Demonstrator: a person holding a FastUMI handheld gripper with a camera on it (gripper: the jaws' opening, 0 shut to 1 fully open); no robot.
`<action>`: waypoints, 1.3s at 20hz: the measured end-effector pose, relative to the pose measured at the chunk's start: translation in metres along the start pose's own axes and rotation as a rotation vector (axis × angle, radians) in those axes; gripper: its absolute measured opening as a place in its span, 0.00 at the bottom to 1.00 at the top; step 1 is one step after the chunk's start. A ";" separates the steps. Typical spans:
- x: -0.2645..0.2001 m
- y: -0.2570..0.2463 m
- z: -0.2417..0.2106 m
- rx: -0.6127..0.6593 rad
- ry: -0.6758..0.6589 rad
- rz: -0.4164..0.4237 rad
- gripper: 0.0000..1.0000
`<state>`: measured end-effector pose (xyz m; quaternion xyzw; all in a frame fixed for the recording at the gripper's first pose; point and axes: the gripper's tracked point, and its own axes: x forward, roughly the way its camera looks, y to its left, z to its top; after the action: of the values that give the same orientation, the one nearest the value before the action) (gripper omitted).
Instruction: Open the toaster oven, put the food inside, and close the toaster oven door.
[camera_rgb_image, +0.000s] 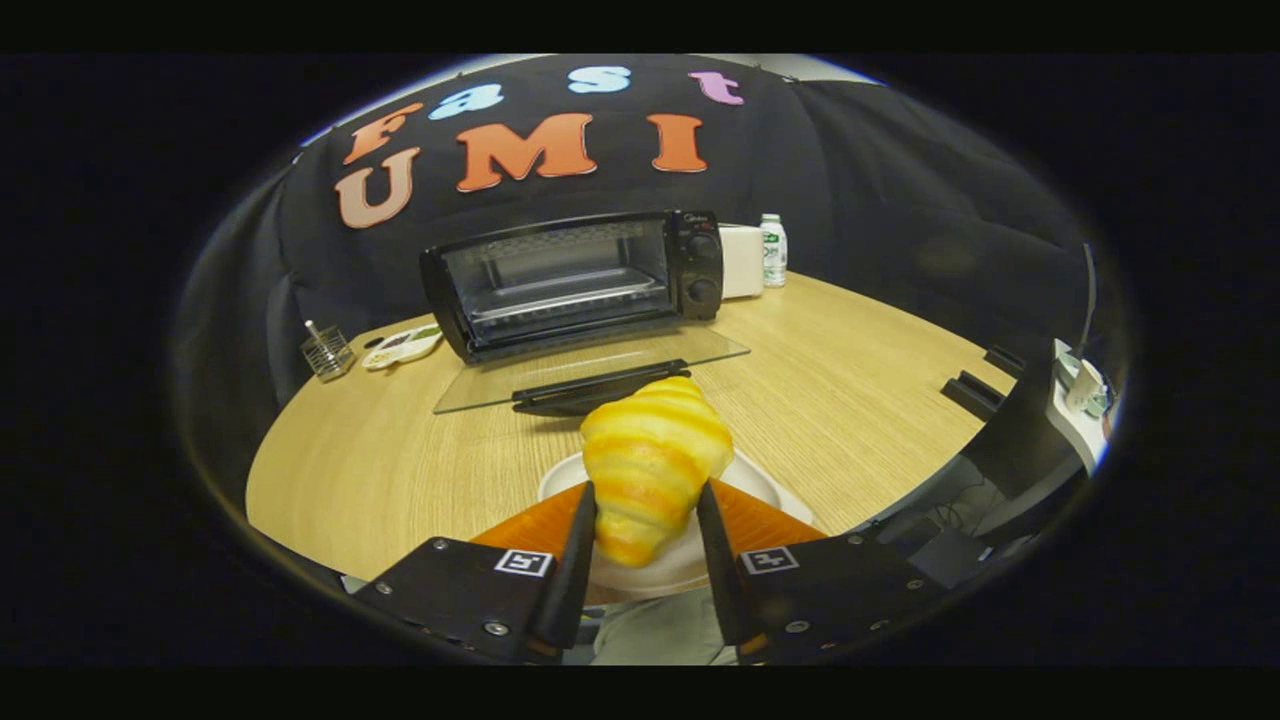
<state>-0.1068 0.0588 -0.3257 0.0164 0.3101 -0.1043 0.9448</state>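
Observation:
A black toaster oven stands at the back of the wooden table. Its glass door lies folded down flat, and the wire rack inside is bare. My gripper is shut on a yellow croissant, with both fingers pressing on its sides. The croissant hangs above a white plate near the table's front edge, short of the open door's handle.
A small wire basket and a white flat object sit left of the oven. A white box and a plastic bottle stand to the oven's right. Dark furniture lies off the table's right edge.

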 end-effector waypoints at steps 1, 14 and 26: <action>-0.001 0.001 0.007 0.005 -0.015 0.012 0.53; 0.056 0.097 0.106 0.200 -0.109 0.332 0.53; 0.167 0.133 0.159 0.469 -0.039 0.451 0.53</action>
<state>0.1451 0.1428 -0.3006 0.3000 0.2482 0.0386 0.9203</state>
